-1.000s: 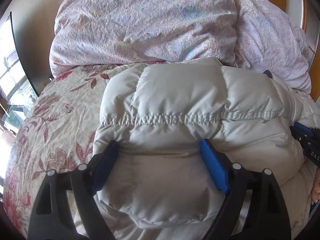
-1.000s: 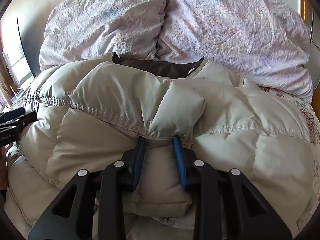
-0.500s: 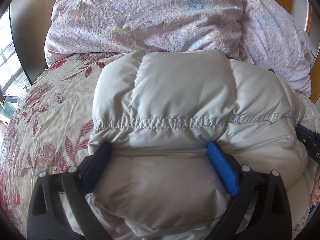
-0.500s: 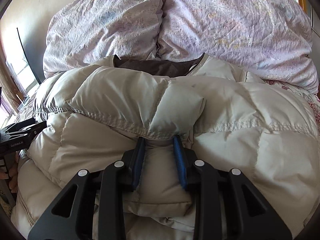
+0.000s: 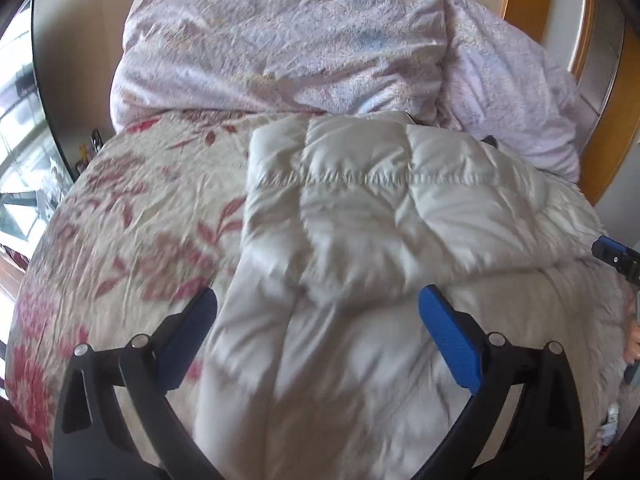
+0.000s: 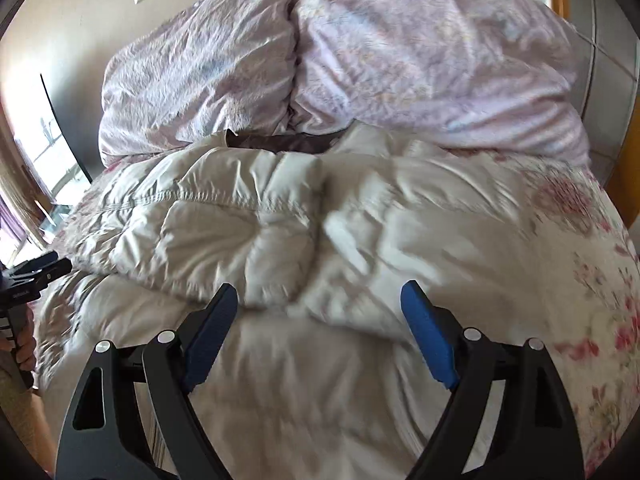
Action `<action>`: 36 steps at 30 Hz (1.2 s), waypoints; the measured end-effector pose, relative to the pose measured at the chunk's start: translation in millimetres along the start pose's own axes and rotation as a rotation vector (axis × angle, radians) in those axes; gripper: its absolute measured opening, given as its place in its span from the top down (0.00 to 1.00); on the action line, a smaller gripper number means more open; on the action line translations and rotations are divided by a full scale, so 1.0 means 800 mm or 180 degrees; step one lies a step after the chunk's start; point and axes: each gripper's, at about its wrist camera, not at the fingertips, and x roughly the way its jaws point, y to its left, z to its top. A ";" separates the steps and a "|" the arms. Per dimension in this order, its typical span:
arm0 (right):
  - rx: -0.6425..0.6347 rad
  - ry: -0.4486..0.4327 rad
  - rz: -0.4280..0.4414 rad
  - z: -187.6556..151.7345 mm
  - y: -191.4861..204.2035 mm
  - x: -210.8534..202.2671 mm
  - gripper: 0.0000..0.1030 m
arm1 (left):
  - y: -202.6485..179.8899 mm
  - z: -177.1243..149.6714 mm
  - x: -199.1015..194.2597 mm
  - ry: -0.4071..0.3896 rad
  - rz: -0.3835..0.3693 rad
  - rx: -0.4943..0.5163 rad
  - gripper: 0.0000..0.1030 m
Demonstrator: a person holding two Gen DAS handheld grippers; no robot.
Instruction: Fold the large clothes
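Both tools hang over a cream down jacket [image 5: 380, 240] that lies on the bed [image 5: 132, 232]. Left tool [image 5: 318, 312]: its blue pads [image 5: 452, 336] are spread wide apart, clear of the cloth, with the jacket's puffy near fold below the gap and nothing gripped. From this view the jacket covers the bed's middle and right part, its left edge running roughly straight away from the camera toward the head of the bed, a stitched seam crossing it from left to right. Left of it the red-flowered bedspread lies bare out to the bed's left edge.

Right tool [image 6: 318, 300]: its jaws are opening, the pads [image 6: 428, 332] already off the jacket [image 6: 248, 240], whose folded flap sits beneath the gap, unheld. The jacket's brown-lined collar [image 6: 280, 142] points toward the two lilac pillows [image 6: 420, 52] at the head of the bed, so its long axis runs from foot to head. At the far left edge a hand [image 6: 20, 350] holds the other tool.
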 end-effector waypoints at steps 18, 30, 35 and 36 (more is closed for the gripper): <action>0.1255 0.0747 0.0516 -0.163 -0.193 -0.146 0.17 | 0.087 -0.169 -0.109 0.0555 -0.0636 -0.0283 0.11; 0.1681 0.1016 0.1007 -0.203 -0.216 -0.115 0.28 | 0.089 -0.193 -0.073 0.0763 -0.0970 -0.0701 0.32; 0.1856 0.1078 0.1384 -0.222 -0.220 -0.100 0.37 | 0.091 -0.195 -0.067 0.0793 -0.1087 -0.0807 0.33; 0.1842 0.1070 0.1402 -0.223 -0.218 -0.098 0.41 | 0.090 -0.197 -0.066 0.0803 -0.1164 -0.0833 0.34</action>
